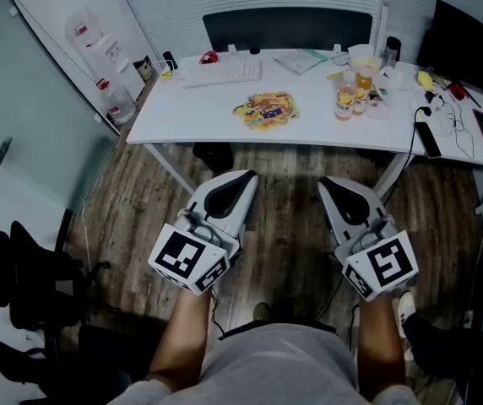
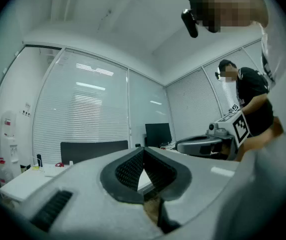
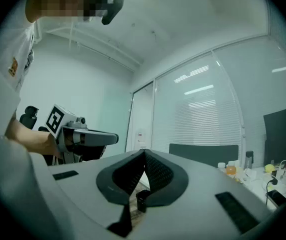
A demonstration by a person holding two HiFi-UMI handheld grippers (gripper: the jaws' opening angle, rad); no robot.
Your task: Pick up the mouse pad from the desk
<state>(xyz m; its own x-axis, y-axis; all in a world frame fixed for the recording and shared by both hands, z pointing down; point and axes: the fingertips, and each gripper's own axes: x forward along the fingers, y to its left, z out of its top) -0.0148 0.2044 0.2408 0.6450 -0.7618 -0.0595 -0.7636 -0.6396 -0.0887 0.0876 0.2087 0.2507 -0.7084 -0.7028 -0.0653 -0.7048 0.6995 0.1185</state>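
Note:
A flat, brightly patterned piece lies in the middle of the white desk; it looks like the mouse pad. My left gripper and right gripper hang side by side over the wooden floor, short of the desk's front edge, both pointing level toward it. Each has its jaws shut with nothing between them. The left gripper view shows its closed tips and the right gripper beside them. The right gripper view shows its closed tips and the left gripper.
On the desk are a white keyboard at the back left, bottles and cups at the right, and a phone with cables. A monitor stands at the far right. A black chair sits at the lower left.

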